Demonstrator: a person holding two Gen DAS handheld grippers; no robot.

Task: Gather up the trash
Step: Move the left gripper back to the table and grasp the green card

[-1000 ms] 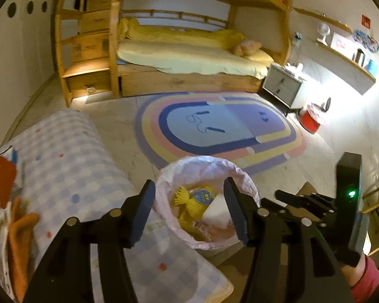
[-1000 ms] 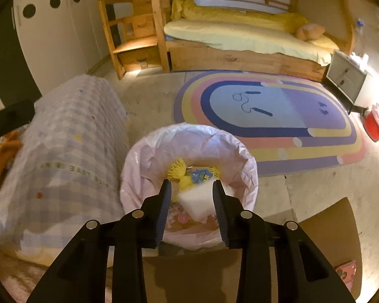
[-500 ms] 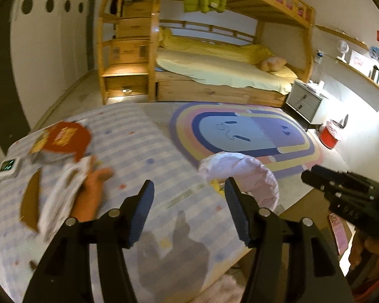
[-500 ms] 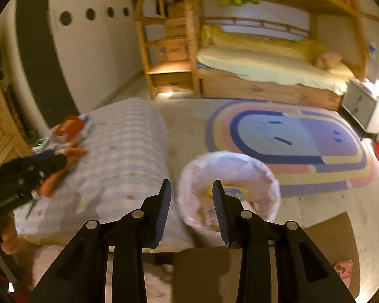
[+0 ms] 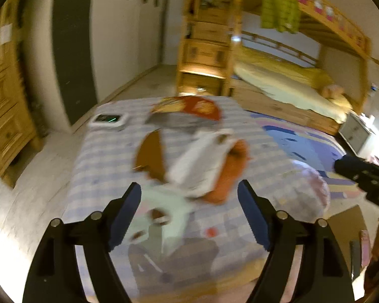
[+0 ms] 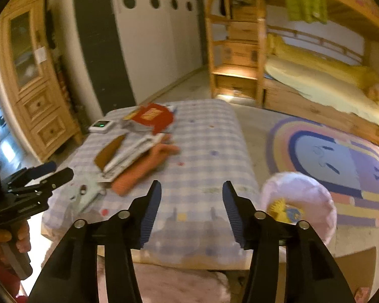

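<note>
A pile of trash lies on the checked tablecloth (image 5: 108, 166): a red packet (image 5: 197, 107), a brown card (image 5: 150, 155), white paper wrappers (image 5: 202, 161), an orange piece (image 5: 227, 174) and a pale green wrapper (image 5: 164, 214). My left gripper (image 5: 189, 210) is open and empty just above the green wrapper. My right gripper (image 6: 192, 208) is open and empty over the table's near edge; the pile (image 6: 136, 156) lies to its upper left. The pink-lined bin (image 6: 298, 207) holds yellow trash, at the table's right; it also shows in the left wrist view (image 5: 308, 192).
A white device with a green light (image 5: 108, 121) sits at the table's far left. A wooden cabinet (image 6: 35, 80) stands left, a bunk bed (image 6: 315, 75) behind, a coloured rug (image 6: 341, 156) on the floor right. A brown cardboard piece (image 5: 346, 229) lies below the bin.
Both grippers have swung left and up from over the bin to the table. The right gripper has opened wider. The trash pile is now in front of the left gripper.
</note>
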